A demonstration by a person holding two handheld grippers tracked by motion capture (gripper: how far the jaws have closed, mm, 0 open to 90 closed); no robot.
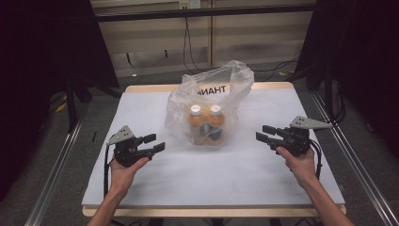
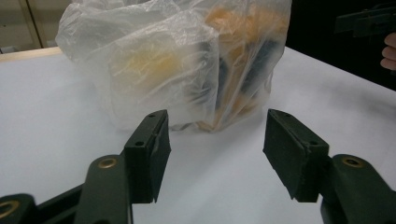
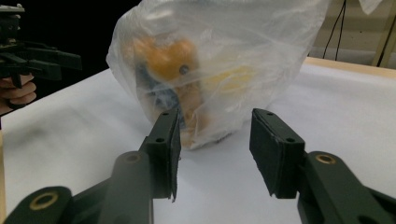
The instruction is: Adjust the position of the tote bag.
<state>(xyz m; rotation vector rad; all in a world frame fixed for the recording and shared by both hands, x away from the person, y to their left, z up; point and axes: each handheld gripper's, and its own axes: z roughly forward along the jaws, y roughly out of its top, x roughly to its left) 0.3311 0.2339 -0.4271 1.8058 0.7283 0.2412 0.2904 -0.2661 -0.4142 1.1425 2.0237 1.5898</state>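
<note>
A clear plastic bag [image 1: 207, 101] printed with letters stands at the middle of the white table [image 1: 155, 183]. Inside it are orange bottles [image 1: 205, 123] with white caps, upright. My left gripper [image 1: 157, 142] hovers left of the bag, jaws apart with nothing between them, aimed at the bag [image 2: 177, 60]. My right gripper [image 1: 264, 133] is held right of the bag, jaws also apart and empty, facing the bag [image 3: 210, 65]. Both grippers stay clear of the plastic. In the right gripper view the left gripper [image 3: 70, 60] appears far left.
The table [image 1: 301, 101] has a wooden rim and metal rails [image 1: 59, 162] along both sides. Dark curtains [image 1: 42, 56] hang at left and right. Cables [image 1: 188, 42] run down the wall behind.
</note>
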